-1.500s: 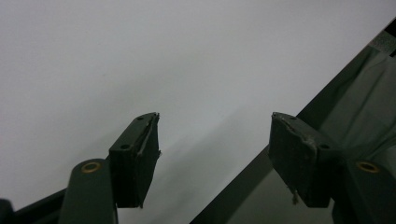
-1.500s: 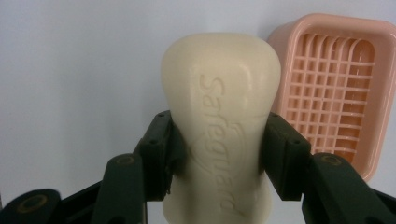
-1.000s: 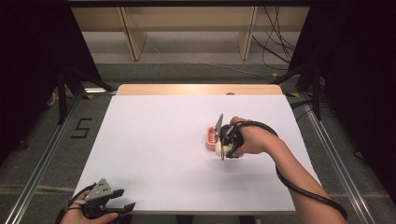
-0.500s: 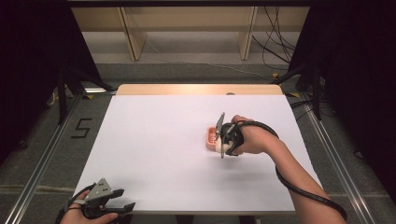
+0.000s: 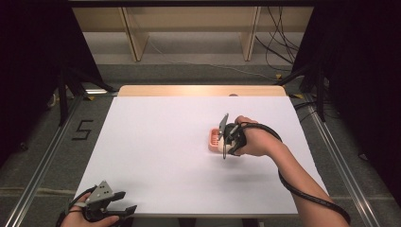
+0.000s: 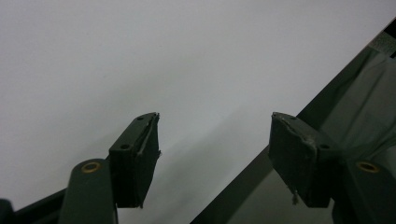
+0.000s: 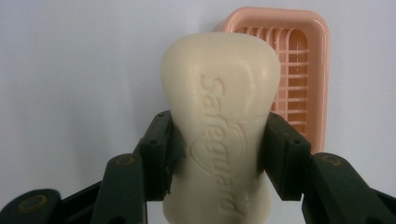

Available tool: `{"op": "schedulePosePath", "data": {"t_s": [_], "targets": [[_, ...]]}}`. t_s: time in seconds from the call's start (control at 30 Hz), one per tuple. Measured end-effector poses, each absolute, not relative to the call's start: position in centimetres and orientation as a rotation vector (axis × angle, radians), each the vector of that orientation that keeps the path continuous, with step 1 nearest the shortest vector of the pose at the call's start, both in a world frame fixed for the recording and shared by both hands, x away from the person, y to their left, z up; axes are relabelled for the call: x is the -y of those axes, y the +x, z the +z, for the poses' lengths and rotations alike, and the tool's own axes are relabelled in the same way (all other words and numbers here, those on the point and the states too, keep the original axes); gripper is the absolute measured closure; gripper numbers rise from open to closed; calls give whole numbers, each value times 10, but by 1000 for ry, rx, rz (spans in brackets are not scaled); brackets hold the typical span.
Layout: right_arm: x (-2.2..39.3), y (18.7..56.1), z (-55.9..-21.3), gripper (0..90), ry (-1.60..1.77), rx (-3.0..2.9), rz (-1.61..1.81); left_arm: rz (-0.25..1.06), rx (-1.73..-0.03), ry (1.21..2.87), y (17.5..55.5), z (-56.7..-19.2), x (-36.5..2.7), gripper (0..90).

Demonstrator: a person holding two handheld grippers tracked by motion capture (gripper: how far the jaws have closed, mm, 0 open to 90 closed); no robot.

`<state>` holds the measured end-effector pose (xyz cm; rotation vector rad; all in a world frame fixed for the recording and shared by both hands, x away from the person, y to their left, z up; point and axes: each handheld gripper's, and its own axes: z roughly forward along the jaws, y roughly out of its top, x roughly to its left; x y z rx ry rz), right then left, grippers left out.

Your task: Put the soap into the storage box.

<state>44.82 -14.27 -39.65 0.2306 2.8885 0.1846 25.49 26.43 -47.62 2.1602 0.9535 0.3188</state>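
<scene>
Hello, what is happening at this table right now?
A person works with a gripper in each hand. The right gripper is shut on a cream soap bar and holds it just before a pink soap dish on the white table; the bar is not in the dish yet. The left gripper waits at the table's near edge, jaws open, holding nothing.
</scene>
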Motion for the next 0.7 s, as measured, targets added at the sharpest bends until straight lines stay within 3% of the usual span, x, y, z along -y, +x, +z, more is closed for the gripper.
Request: {"op": "schedulePosePath", "data": {"t_s": [0.7], "targets": [[146, 454, -397, 506, 277, -2808, 224, 285, -1003, 2132, 252, -476, -263, 332]]}}
